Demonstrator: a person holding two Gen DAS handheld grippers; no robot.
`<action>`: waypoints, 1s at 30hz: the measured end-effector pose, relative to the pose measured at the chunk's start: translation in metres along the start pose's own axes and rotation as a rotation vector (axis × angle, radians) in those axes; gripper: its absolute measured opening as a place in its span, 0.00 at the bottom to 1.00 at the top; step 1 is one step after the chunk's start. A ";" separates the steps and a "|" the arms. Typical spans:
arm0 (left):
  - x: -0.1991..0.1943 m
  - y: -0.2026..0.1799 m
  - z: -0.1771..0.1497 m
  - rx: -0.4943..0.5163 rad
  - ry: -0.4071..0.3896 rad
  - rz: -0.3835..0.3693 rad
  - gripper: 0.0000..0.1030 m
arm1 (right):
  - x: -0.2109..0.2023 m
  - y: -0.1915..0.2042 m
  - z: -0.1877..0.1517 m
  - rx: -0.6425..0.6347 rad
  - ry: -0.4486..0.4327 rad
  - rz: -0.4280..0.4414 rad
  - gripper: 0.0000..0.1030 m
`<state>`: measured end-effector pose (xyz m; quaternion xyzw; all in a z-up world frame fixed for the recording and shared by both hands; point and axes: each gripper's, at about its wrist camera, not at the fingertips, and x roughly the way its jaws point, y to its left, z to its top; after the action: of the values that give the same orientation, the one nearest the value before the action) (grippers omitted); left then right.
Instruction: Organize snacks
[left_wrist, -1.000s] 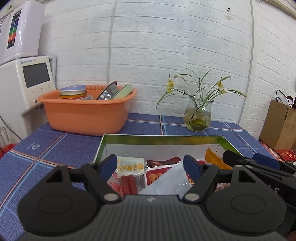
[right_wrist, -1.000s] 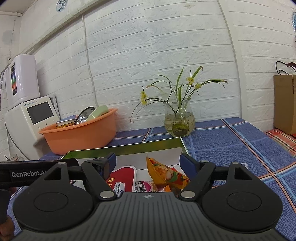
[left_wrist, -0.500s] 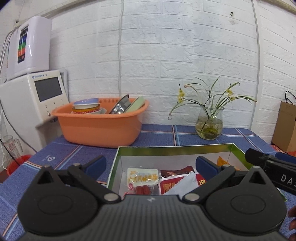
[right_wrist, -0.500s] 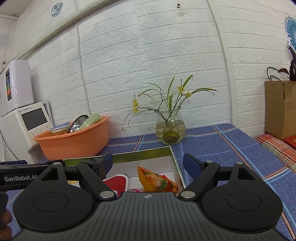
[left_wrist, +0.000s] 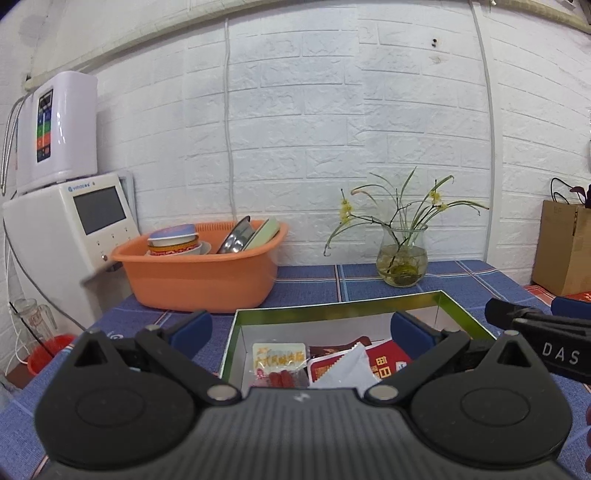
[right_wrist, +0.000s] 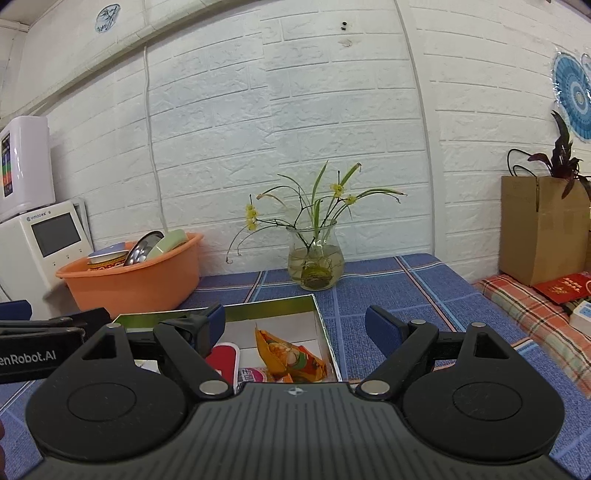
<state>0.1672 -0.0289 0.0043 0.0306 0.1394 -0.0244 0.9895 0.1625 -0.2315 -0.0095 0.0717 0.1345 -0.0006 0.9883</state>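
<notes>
An open box (left_wrist: 340, 305) with a green rim and white inside sits on the blue checked tablecloth. It holds snack packets: a sausage pack (left_wrist: 279, 360), a white sachet (left_wrist: 351, 367) and a red pack (left_wrist: 388, 363). The right wrist view shows the box (right_wrist: 273, 303) with an orange packet (right_wrist: 291, 356) and a red-and-white pack (right_wrist: 223, 356). My left gripper (left_wrist: 299, 330) hangs open very wide above the box's near edge, holding nothing. The right gripper (right_wrist: 297, 325) is open over the box's right end, also with nothing between its fingers.
An orange basin (left_wrist: 199, 273) of dishes stands behind the box at left. A glass vase (left_wrist: 402, 264) of flowers is behind it at right. White appliances (left_wrist: 70, 229) stand at far left, with a red bucket (left_wrist: 48, 350) below. A brown paper bag (right_wrist: 543, 229) stands off the table's right edge.
Both grippers have drawn back and risen, so the box looks smaller and farther. The left jaws have spread wider. The snacks lie as they did.
</notes>
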 end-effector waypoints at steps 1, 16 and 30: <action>-0.006 0.001 -0.003 -0.001 0.002 0.003 1.00 | -0.005 0.001 0.001 -0.010 0.011 -0.003 1.00; -0.096 0.016 -0.049 -0.070 0.036 0.026 1.00 | -0.111 0.004 -0.046 0.021 0.079 -0.043 1.00; -0.116 0.004 -0.082 -0.023 0.091 0.006 1.00 | -0.152 0.013 -0.085 -0.050 0.078 -0.102 1.00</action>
<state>0.0340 -0.0146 -0.0418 0.0208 0.1846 -0.0185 0.9824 -0.0065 -0.2096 -0.0483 0.0403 0.1765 -0.0448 0.9825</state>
